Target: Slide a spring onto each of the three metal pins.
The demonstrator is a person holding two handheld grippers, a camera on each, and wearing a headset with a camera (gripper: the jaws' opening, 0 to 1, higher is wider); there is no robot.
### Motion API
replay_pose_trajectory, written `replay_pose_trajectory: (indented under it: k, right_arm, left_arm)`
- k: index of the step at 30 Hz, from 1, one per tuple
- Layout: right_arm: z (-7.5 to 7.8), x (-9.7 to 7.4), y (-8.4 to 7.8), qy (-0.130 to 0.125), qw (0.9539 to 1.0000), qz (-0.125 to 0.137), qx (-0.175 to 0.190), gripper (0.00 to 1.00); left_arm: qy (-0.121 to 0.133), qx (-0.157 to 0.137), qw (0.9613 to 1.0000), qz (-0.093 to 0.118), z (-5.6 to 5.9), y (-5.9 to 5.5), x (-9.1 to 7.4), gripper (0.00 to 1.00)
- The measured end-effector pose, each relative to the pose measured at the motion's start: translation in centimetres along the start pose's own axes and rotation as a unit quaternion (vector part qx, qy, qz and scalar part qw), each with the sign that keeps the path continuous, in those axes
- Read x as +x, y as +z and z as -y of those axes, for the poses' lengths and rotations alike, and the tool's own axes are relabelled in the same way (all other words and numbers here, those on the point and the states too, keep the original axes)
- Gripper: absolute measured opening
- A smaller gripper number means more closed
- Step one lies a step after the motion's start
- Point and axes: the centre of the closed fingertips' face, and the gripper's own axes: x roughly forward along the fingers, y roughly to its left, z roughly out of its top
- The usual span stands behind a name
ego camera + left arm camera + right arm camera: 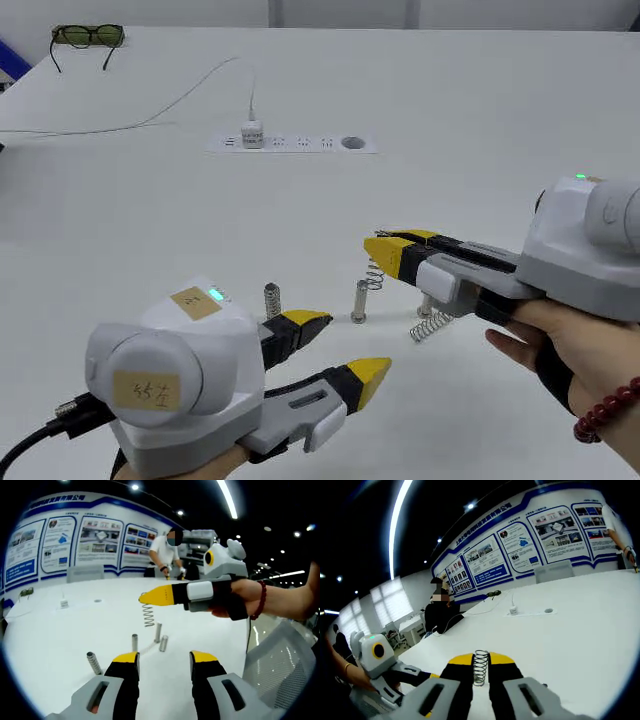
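Spring (374, 277), a thin silvery coil, hangs upright, clamped in the right claw (382, 250), beside a bare pin's (360, 300) top on the surface's (450, 100) near part; the left claw (345, 344) stands apart.

A wide white worktop (450, 110) stretches away, bearing a flat white power strip (295, 143) with a thin white cable (251, 100) in the middle distance and dark-framed green-tinted glasses (88, 36) at its far left corner. Beyond it stands a wall of blue-and-white display boards (540, 530) under a dark ceiling with a long white strip light (400, 515). Pale gridded windows (390, 605) lie left of the boards.
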Motion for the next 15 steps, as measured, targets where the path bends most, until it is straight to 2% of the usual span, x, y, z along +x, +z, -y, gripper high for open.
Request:
replay_pose_trajectory:
  k: [3, 8, 15]
  right_arm:
    - [0.6, 0.5, 0.0, -0.006, 0.9998, 0.002, -0.020, 0.11]
    - [1.3, 1.2, -0.4, -0.013, 0.9994, -0.002, -0.032, 0.11]
    - [2.1, 2.0, -0.8, -0.024, 0.9993, -0.002, -0.028, 0.11]
  left_arm:
    - [0.002, 0.000, 1.0000, -0.007, 0.0, -0.4, 0.0, 0.47]
    - [0.002, 0.002, 0.9999, -0.011, 0.0, -0.6, 0.0, 0.51]
    - [0.000, 0.003, 0.9999, -0.013, 0.0, -0.8, 0.1, 0.57]
